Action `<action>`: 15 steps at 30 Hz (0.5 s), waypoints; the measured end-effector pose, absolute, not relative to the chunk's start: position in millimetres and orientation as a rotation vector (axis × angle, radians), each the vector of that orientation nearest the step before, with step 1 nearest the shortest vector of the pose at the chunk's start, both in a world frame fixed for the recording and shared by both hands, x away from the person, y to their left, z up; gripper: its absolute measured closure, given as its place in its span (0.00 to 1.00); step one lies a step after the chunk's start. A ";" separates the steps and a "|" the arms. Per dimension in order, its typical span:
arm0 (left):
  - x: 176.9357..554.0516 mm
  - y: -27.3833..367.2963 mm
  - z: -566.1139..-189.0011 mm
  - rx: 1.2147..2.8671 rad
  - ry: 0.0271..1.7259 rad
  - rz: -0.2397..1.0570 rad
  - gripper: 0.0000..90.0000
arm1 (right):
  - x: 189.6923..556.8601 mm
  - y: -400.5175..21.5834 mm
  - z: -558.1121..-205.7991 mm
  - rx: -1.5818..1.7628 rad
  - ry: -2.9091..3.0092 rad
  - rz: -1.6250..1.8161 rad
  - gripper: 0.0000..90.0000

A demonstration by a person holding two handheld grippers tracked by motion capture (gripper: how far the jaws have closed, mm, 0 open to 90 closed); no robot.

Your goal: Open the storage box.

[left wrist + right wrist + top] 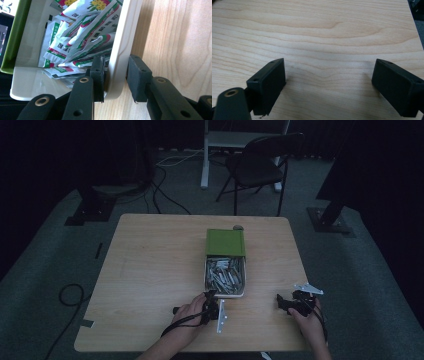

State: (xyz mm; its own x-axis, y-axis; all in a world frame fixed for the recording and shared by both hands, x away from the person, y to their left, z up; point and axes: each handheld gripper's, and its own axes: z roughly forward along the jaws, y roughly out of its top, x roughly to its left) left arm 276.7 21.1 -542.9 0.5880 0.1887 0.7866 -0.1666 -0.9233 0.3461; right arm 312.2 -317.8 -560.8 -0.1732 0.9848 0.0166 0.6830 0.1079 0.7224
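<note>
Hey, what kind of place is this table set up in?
Probably a recording studio or lab rather than a home: a lone wooden table stands on grey carpet, black curtains close it in, cables trail across the floor, and heavy stand bases sit at the sides, with a folding chair behind.

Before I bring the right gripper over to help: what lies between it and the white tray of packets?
Bare tabletop, in the high view: the right gripper sits apart from the white tray, with wood alone between its own jaws.
</note>
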 end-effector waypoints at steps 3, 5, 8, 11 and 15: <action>274.0 21.1 -543.4 2.434 0.008 1.280 0.77 | 312.1 -317.8 -560.8 1.619 1.915 0.834 0.13; 271.7 21.1 -542.9 2.435 0.009 1.274 0.77 | 312.1 -317.7 -560.8 1.620 1.915 0.834 0.13; 269.6 21.9 -542.7 2.432 0.012 1.265 0.77 | 312.1 -317.8 -560.8 1.620 1.915 0.834 0.13; 268.3 22.6 -542.3 2.431 0.017 1.256 0.77 | 312.1 -317.7 -560.8 1.620 1.915 0.834 0.13; 265.4 22.8 -543.2 2.424 0.009 1.265 0.77 | 312.2 -317.7 -560.7 1.620 1.915 0.834 0.13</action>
